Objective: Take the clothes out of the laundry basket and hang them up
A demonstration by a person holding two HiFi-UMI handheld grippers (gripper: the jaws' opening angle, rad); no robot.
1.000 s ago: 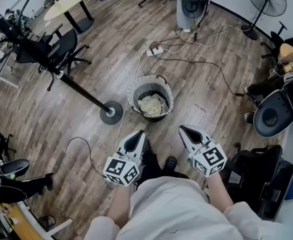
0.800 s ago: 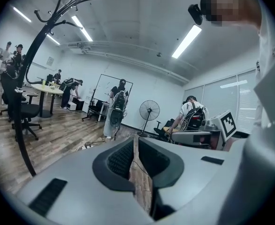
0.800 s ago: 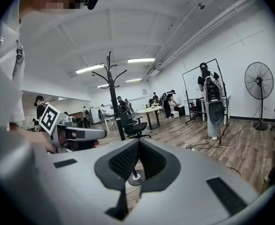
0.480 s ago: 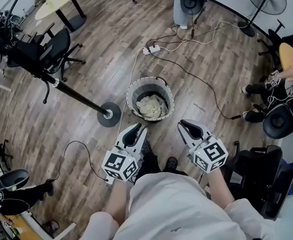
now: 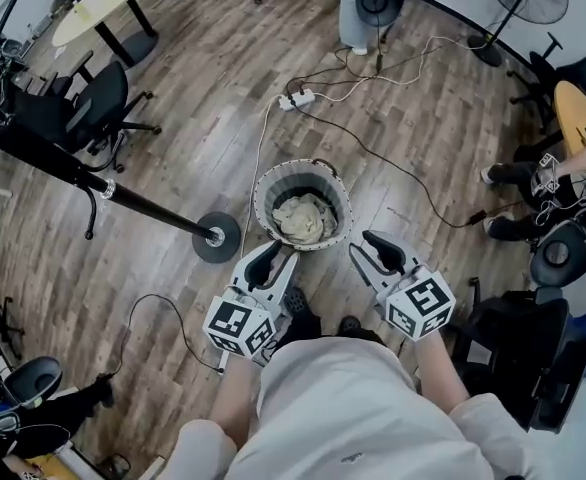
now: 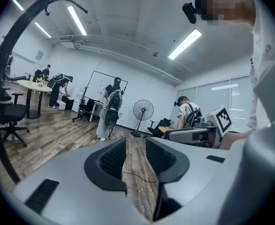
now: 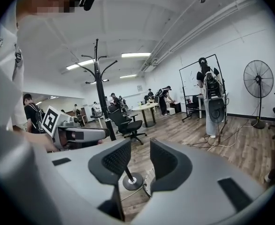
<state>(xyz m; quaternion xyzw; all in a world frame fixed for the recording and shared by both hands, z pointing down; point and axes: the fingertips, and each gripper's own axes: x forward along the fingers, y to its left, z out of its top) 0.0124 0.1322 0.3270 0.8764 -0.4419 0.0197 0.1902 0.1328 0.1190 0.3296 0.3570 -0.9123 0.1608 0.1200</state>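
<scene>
Wood-plank office floor, laundry basket mid-floor, pale clothes heaped inside, not yet lifted out. Left gripper and right gripper held low, side by side, just short of near rim, likely lining up a reach. Jaws on both just been opening, parted, nothing between. Coat stand base just beside basket, handy for hanging.
</scene>
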